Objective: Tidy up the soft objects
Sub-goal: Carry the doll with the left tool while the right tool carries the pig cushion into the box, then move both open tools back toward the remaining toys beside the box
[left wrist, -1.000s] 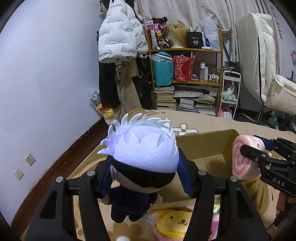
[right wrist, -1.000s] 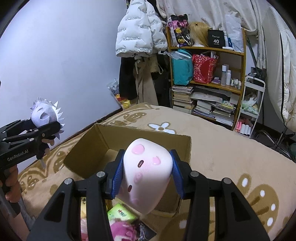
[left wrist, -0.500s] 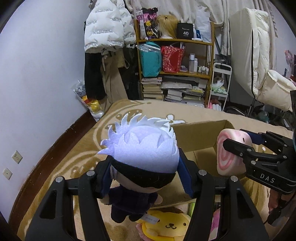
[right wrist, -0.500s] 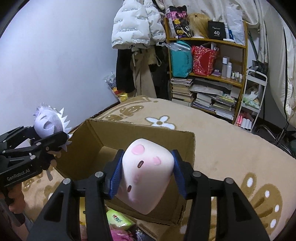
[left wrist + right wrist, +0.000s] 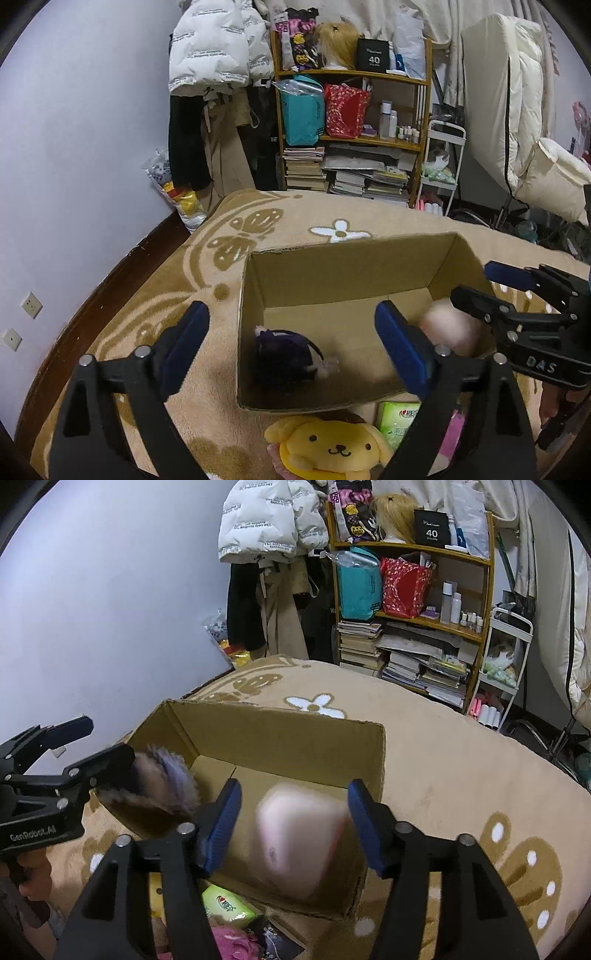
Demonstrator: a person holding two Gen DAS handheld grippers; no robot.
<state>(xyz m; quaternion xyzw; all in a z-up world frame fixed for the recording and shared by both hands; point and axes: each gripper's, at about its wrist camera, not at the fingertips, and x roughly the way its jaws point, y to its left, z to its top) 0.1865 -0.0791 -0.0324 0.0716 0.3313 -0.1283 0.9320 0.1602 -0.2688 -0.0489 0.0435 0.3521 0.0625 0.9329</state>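
Now both black two-finger grippers, left (image 5: pixel 291 345) and right (image 5: pixel 293 823), gape wide, empty; a spiky-haired doll (image 5: pixel 288 354) and blurred pink plush block (image 5: pixel 301 843) sit mid-frame within the brown cardboard box (image 5: pixel 351 273).

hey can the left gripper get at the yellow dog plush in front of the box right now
Probably yes. The left gripper is open and empty over the cardboard box, and the yellow dog plush lies uncovered just below it on the blanket.

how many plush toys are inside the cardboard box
2: a dark-clothed doll at the left of the cardboard box and a blurred pink plush at its right; more could be hidden.
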